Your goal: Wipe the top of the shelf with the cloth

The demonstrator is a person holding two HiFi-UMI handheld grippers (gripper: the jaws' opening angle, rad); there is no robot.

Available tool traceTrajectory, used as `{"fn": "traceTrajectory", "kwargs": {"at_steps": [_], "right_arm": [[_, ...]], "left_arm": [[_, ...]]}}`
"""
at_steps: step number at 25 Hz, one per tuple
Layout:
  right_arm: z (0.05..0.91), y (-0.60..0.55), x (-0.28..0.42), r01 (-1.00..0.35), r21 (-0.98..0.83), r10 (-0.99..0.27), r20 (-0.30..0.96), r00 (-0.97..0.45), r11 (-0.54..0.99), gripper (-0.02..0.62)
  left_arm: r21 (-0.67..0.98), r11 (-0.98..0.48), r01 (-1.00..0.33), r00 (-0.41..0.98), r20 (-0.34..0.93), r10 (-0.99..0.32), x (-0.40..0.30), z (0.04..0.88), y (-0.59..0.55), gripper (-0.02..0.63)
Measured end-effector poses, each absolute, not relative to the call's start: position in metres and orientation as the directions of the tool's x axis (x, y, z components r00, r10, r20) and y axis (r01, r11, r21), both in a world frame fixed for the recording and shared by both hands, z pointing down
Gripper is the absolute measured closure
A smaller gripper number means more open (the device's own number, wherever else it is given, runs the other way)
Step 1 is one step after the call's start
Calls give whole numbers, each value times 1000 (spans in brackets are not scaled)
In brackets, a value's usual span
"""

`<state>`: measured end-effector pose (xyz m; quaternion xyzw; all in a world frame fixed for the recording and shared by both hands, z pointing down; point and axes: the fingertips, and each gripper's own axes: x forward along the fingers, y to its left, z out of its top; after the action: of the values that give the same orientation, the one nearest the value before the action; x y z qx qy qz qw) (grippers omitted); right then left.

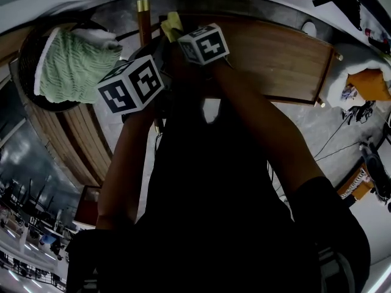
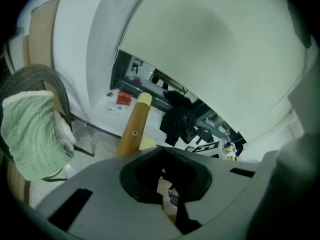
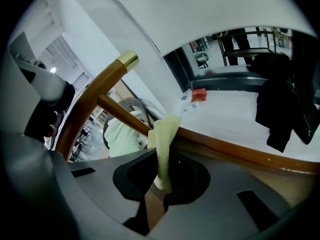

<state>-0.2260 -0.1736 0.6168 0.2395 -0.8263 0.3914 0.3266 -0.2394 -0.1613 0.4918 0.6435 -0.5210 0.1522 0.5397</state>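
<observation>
Wooden shelf (image 1: 275,54) fills the upper right of the head view. Its flat brown top is bare where we can see it. The person's dark-sleeved arms (image 1: 256,133) reach up the middle of the frame toward its left end.

Round dark basket (image 1: 25,50) sits at the left, apart from the shelf, with a ribbed green towel (image 1: 73,63) heaped in it. A wooden post (image 1: 144,29) with a brass cap stands between the basket and the shelf, just beside both marker cubes.

Left claw (image 2: 165,184): the jaws are together with only a thin seam between them, and we see nothing gripped. It is held low, beside the post, and points past it at the basket and a white wall.

Right claw (image 3: 161,181): the jaws are pinched tight on the cloth (image 3: 163,139), a pale yellow strip that sticks up out of the jaws. The cloth is at the left end of the shelf, in front of its wooden rim and next to the post. We can't tell if it touches the wood. In the head view only a yellow tip shows above the right cube.
</observation>
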Motion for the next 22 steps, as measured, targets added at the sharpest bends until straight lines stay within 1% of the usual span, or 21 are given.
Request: {"fn": "traceTrajectory", "kwargs": {"at_steps": [5,10,14,18,22], "right_arm": [[617,-172,-207,-667,-435,-145,763,-630,605,548],[621,-173,-169,-691,-415,-143,790,-597,592,548],[623,-176,-138,-716,-394,-174,797,-578,576,548],[620,-182,-94,-740,-349,-211,811,-546,575,548],[620,-184,-62,-766,-344,-228,817,-529,544,548]], "left_arm": [[543,93,-834,434,752,-496,-219,494,-165,597],[550,73,-832,458,756,-468,-187,511,-162,597],[567,73,-821,483,755,-444,-161,522,-156,597],[586,50,-809,514,746,-424,-128,526,-156,597],[609,18,-793,548,726,-415,-98,526,-159,597]]}}
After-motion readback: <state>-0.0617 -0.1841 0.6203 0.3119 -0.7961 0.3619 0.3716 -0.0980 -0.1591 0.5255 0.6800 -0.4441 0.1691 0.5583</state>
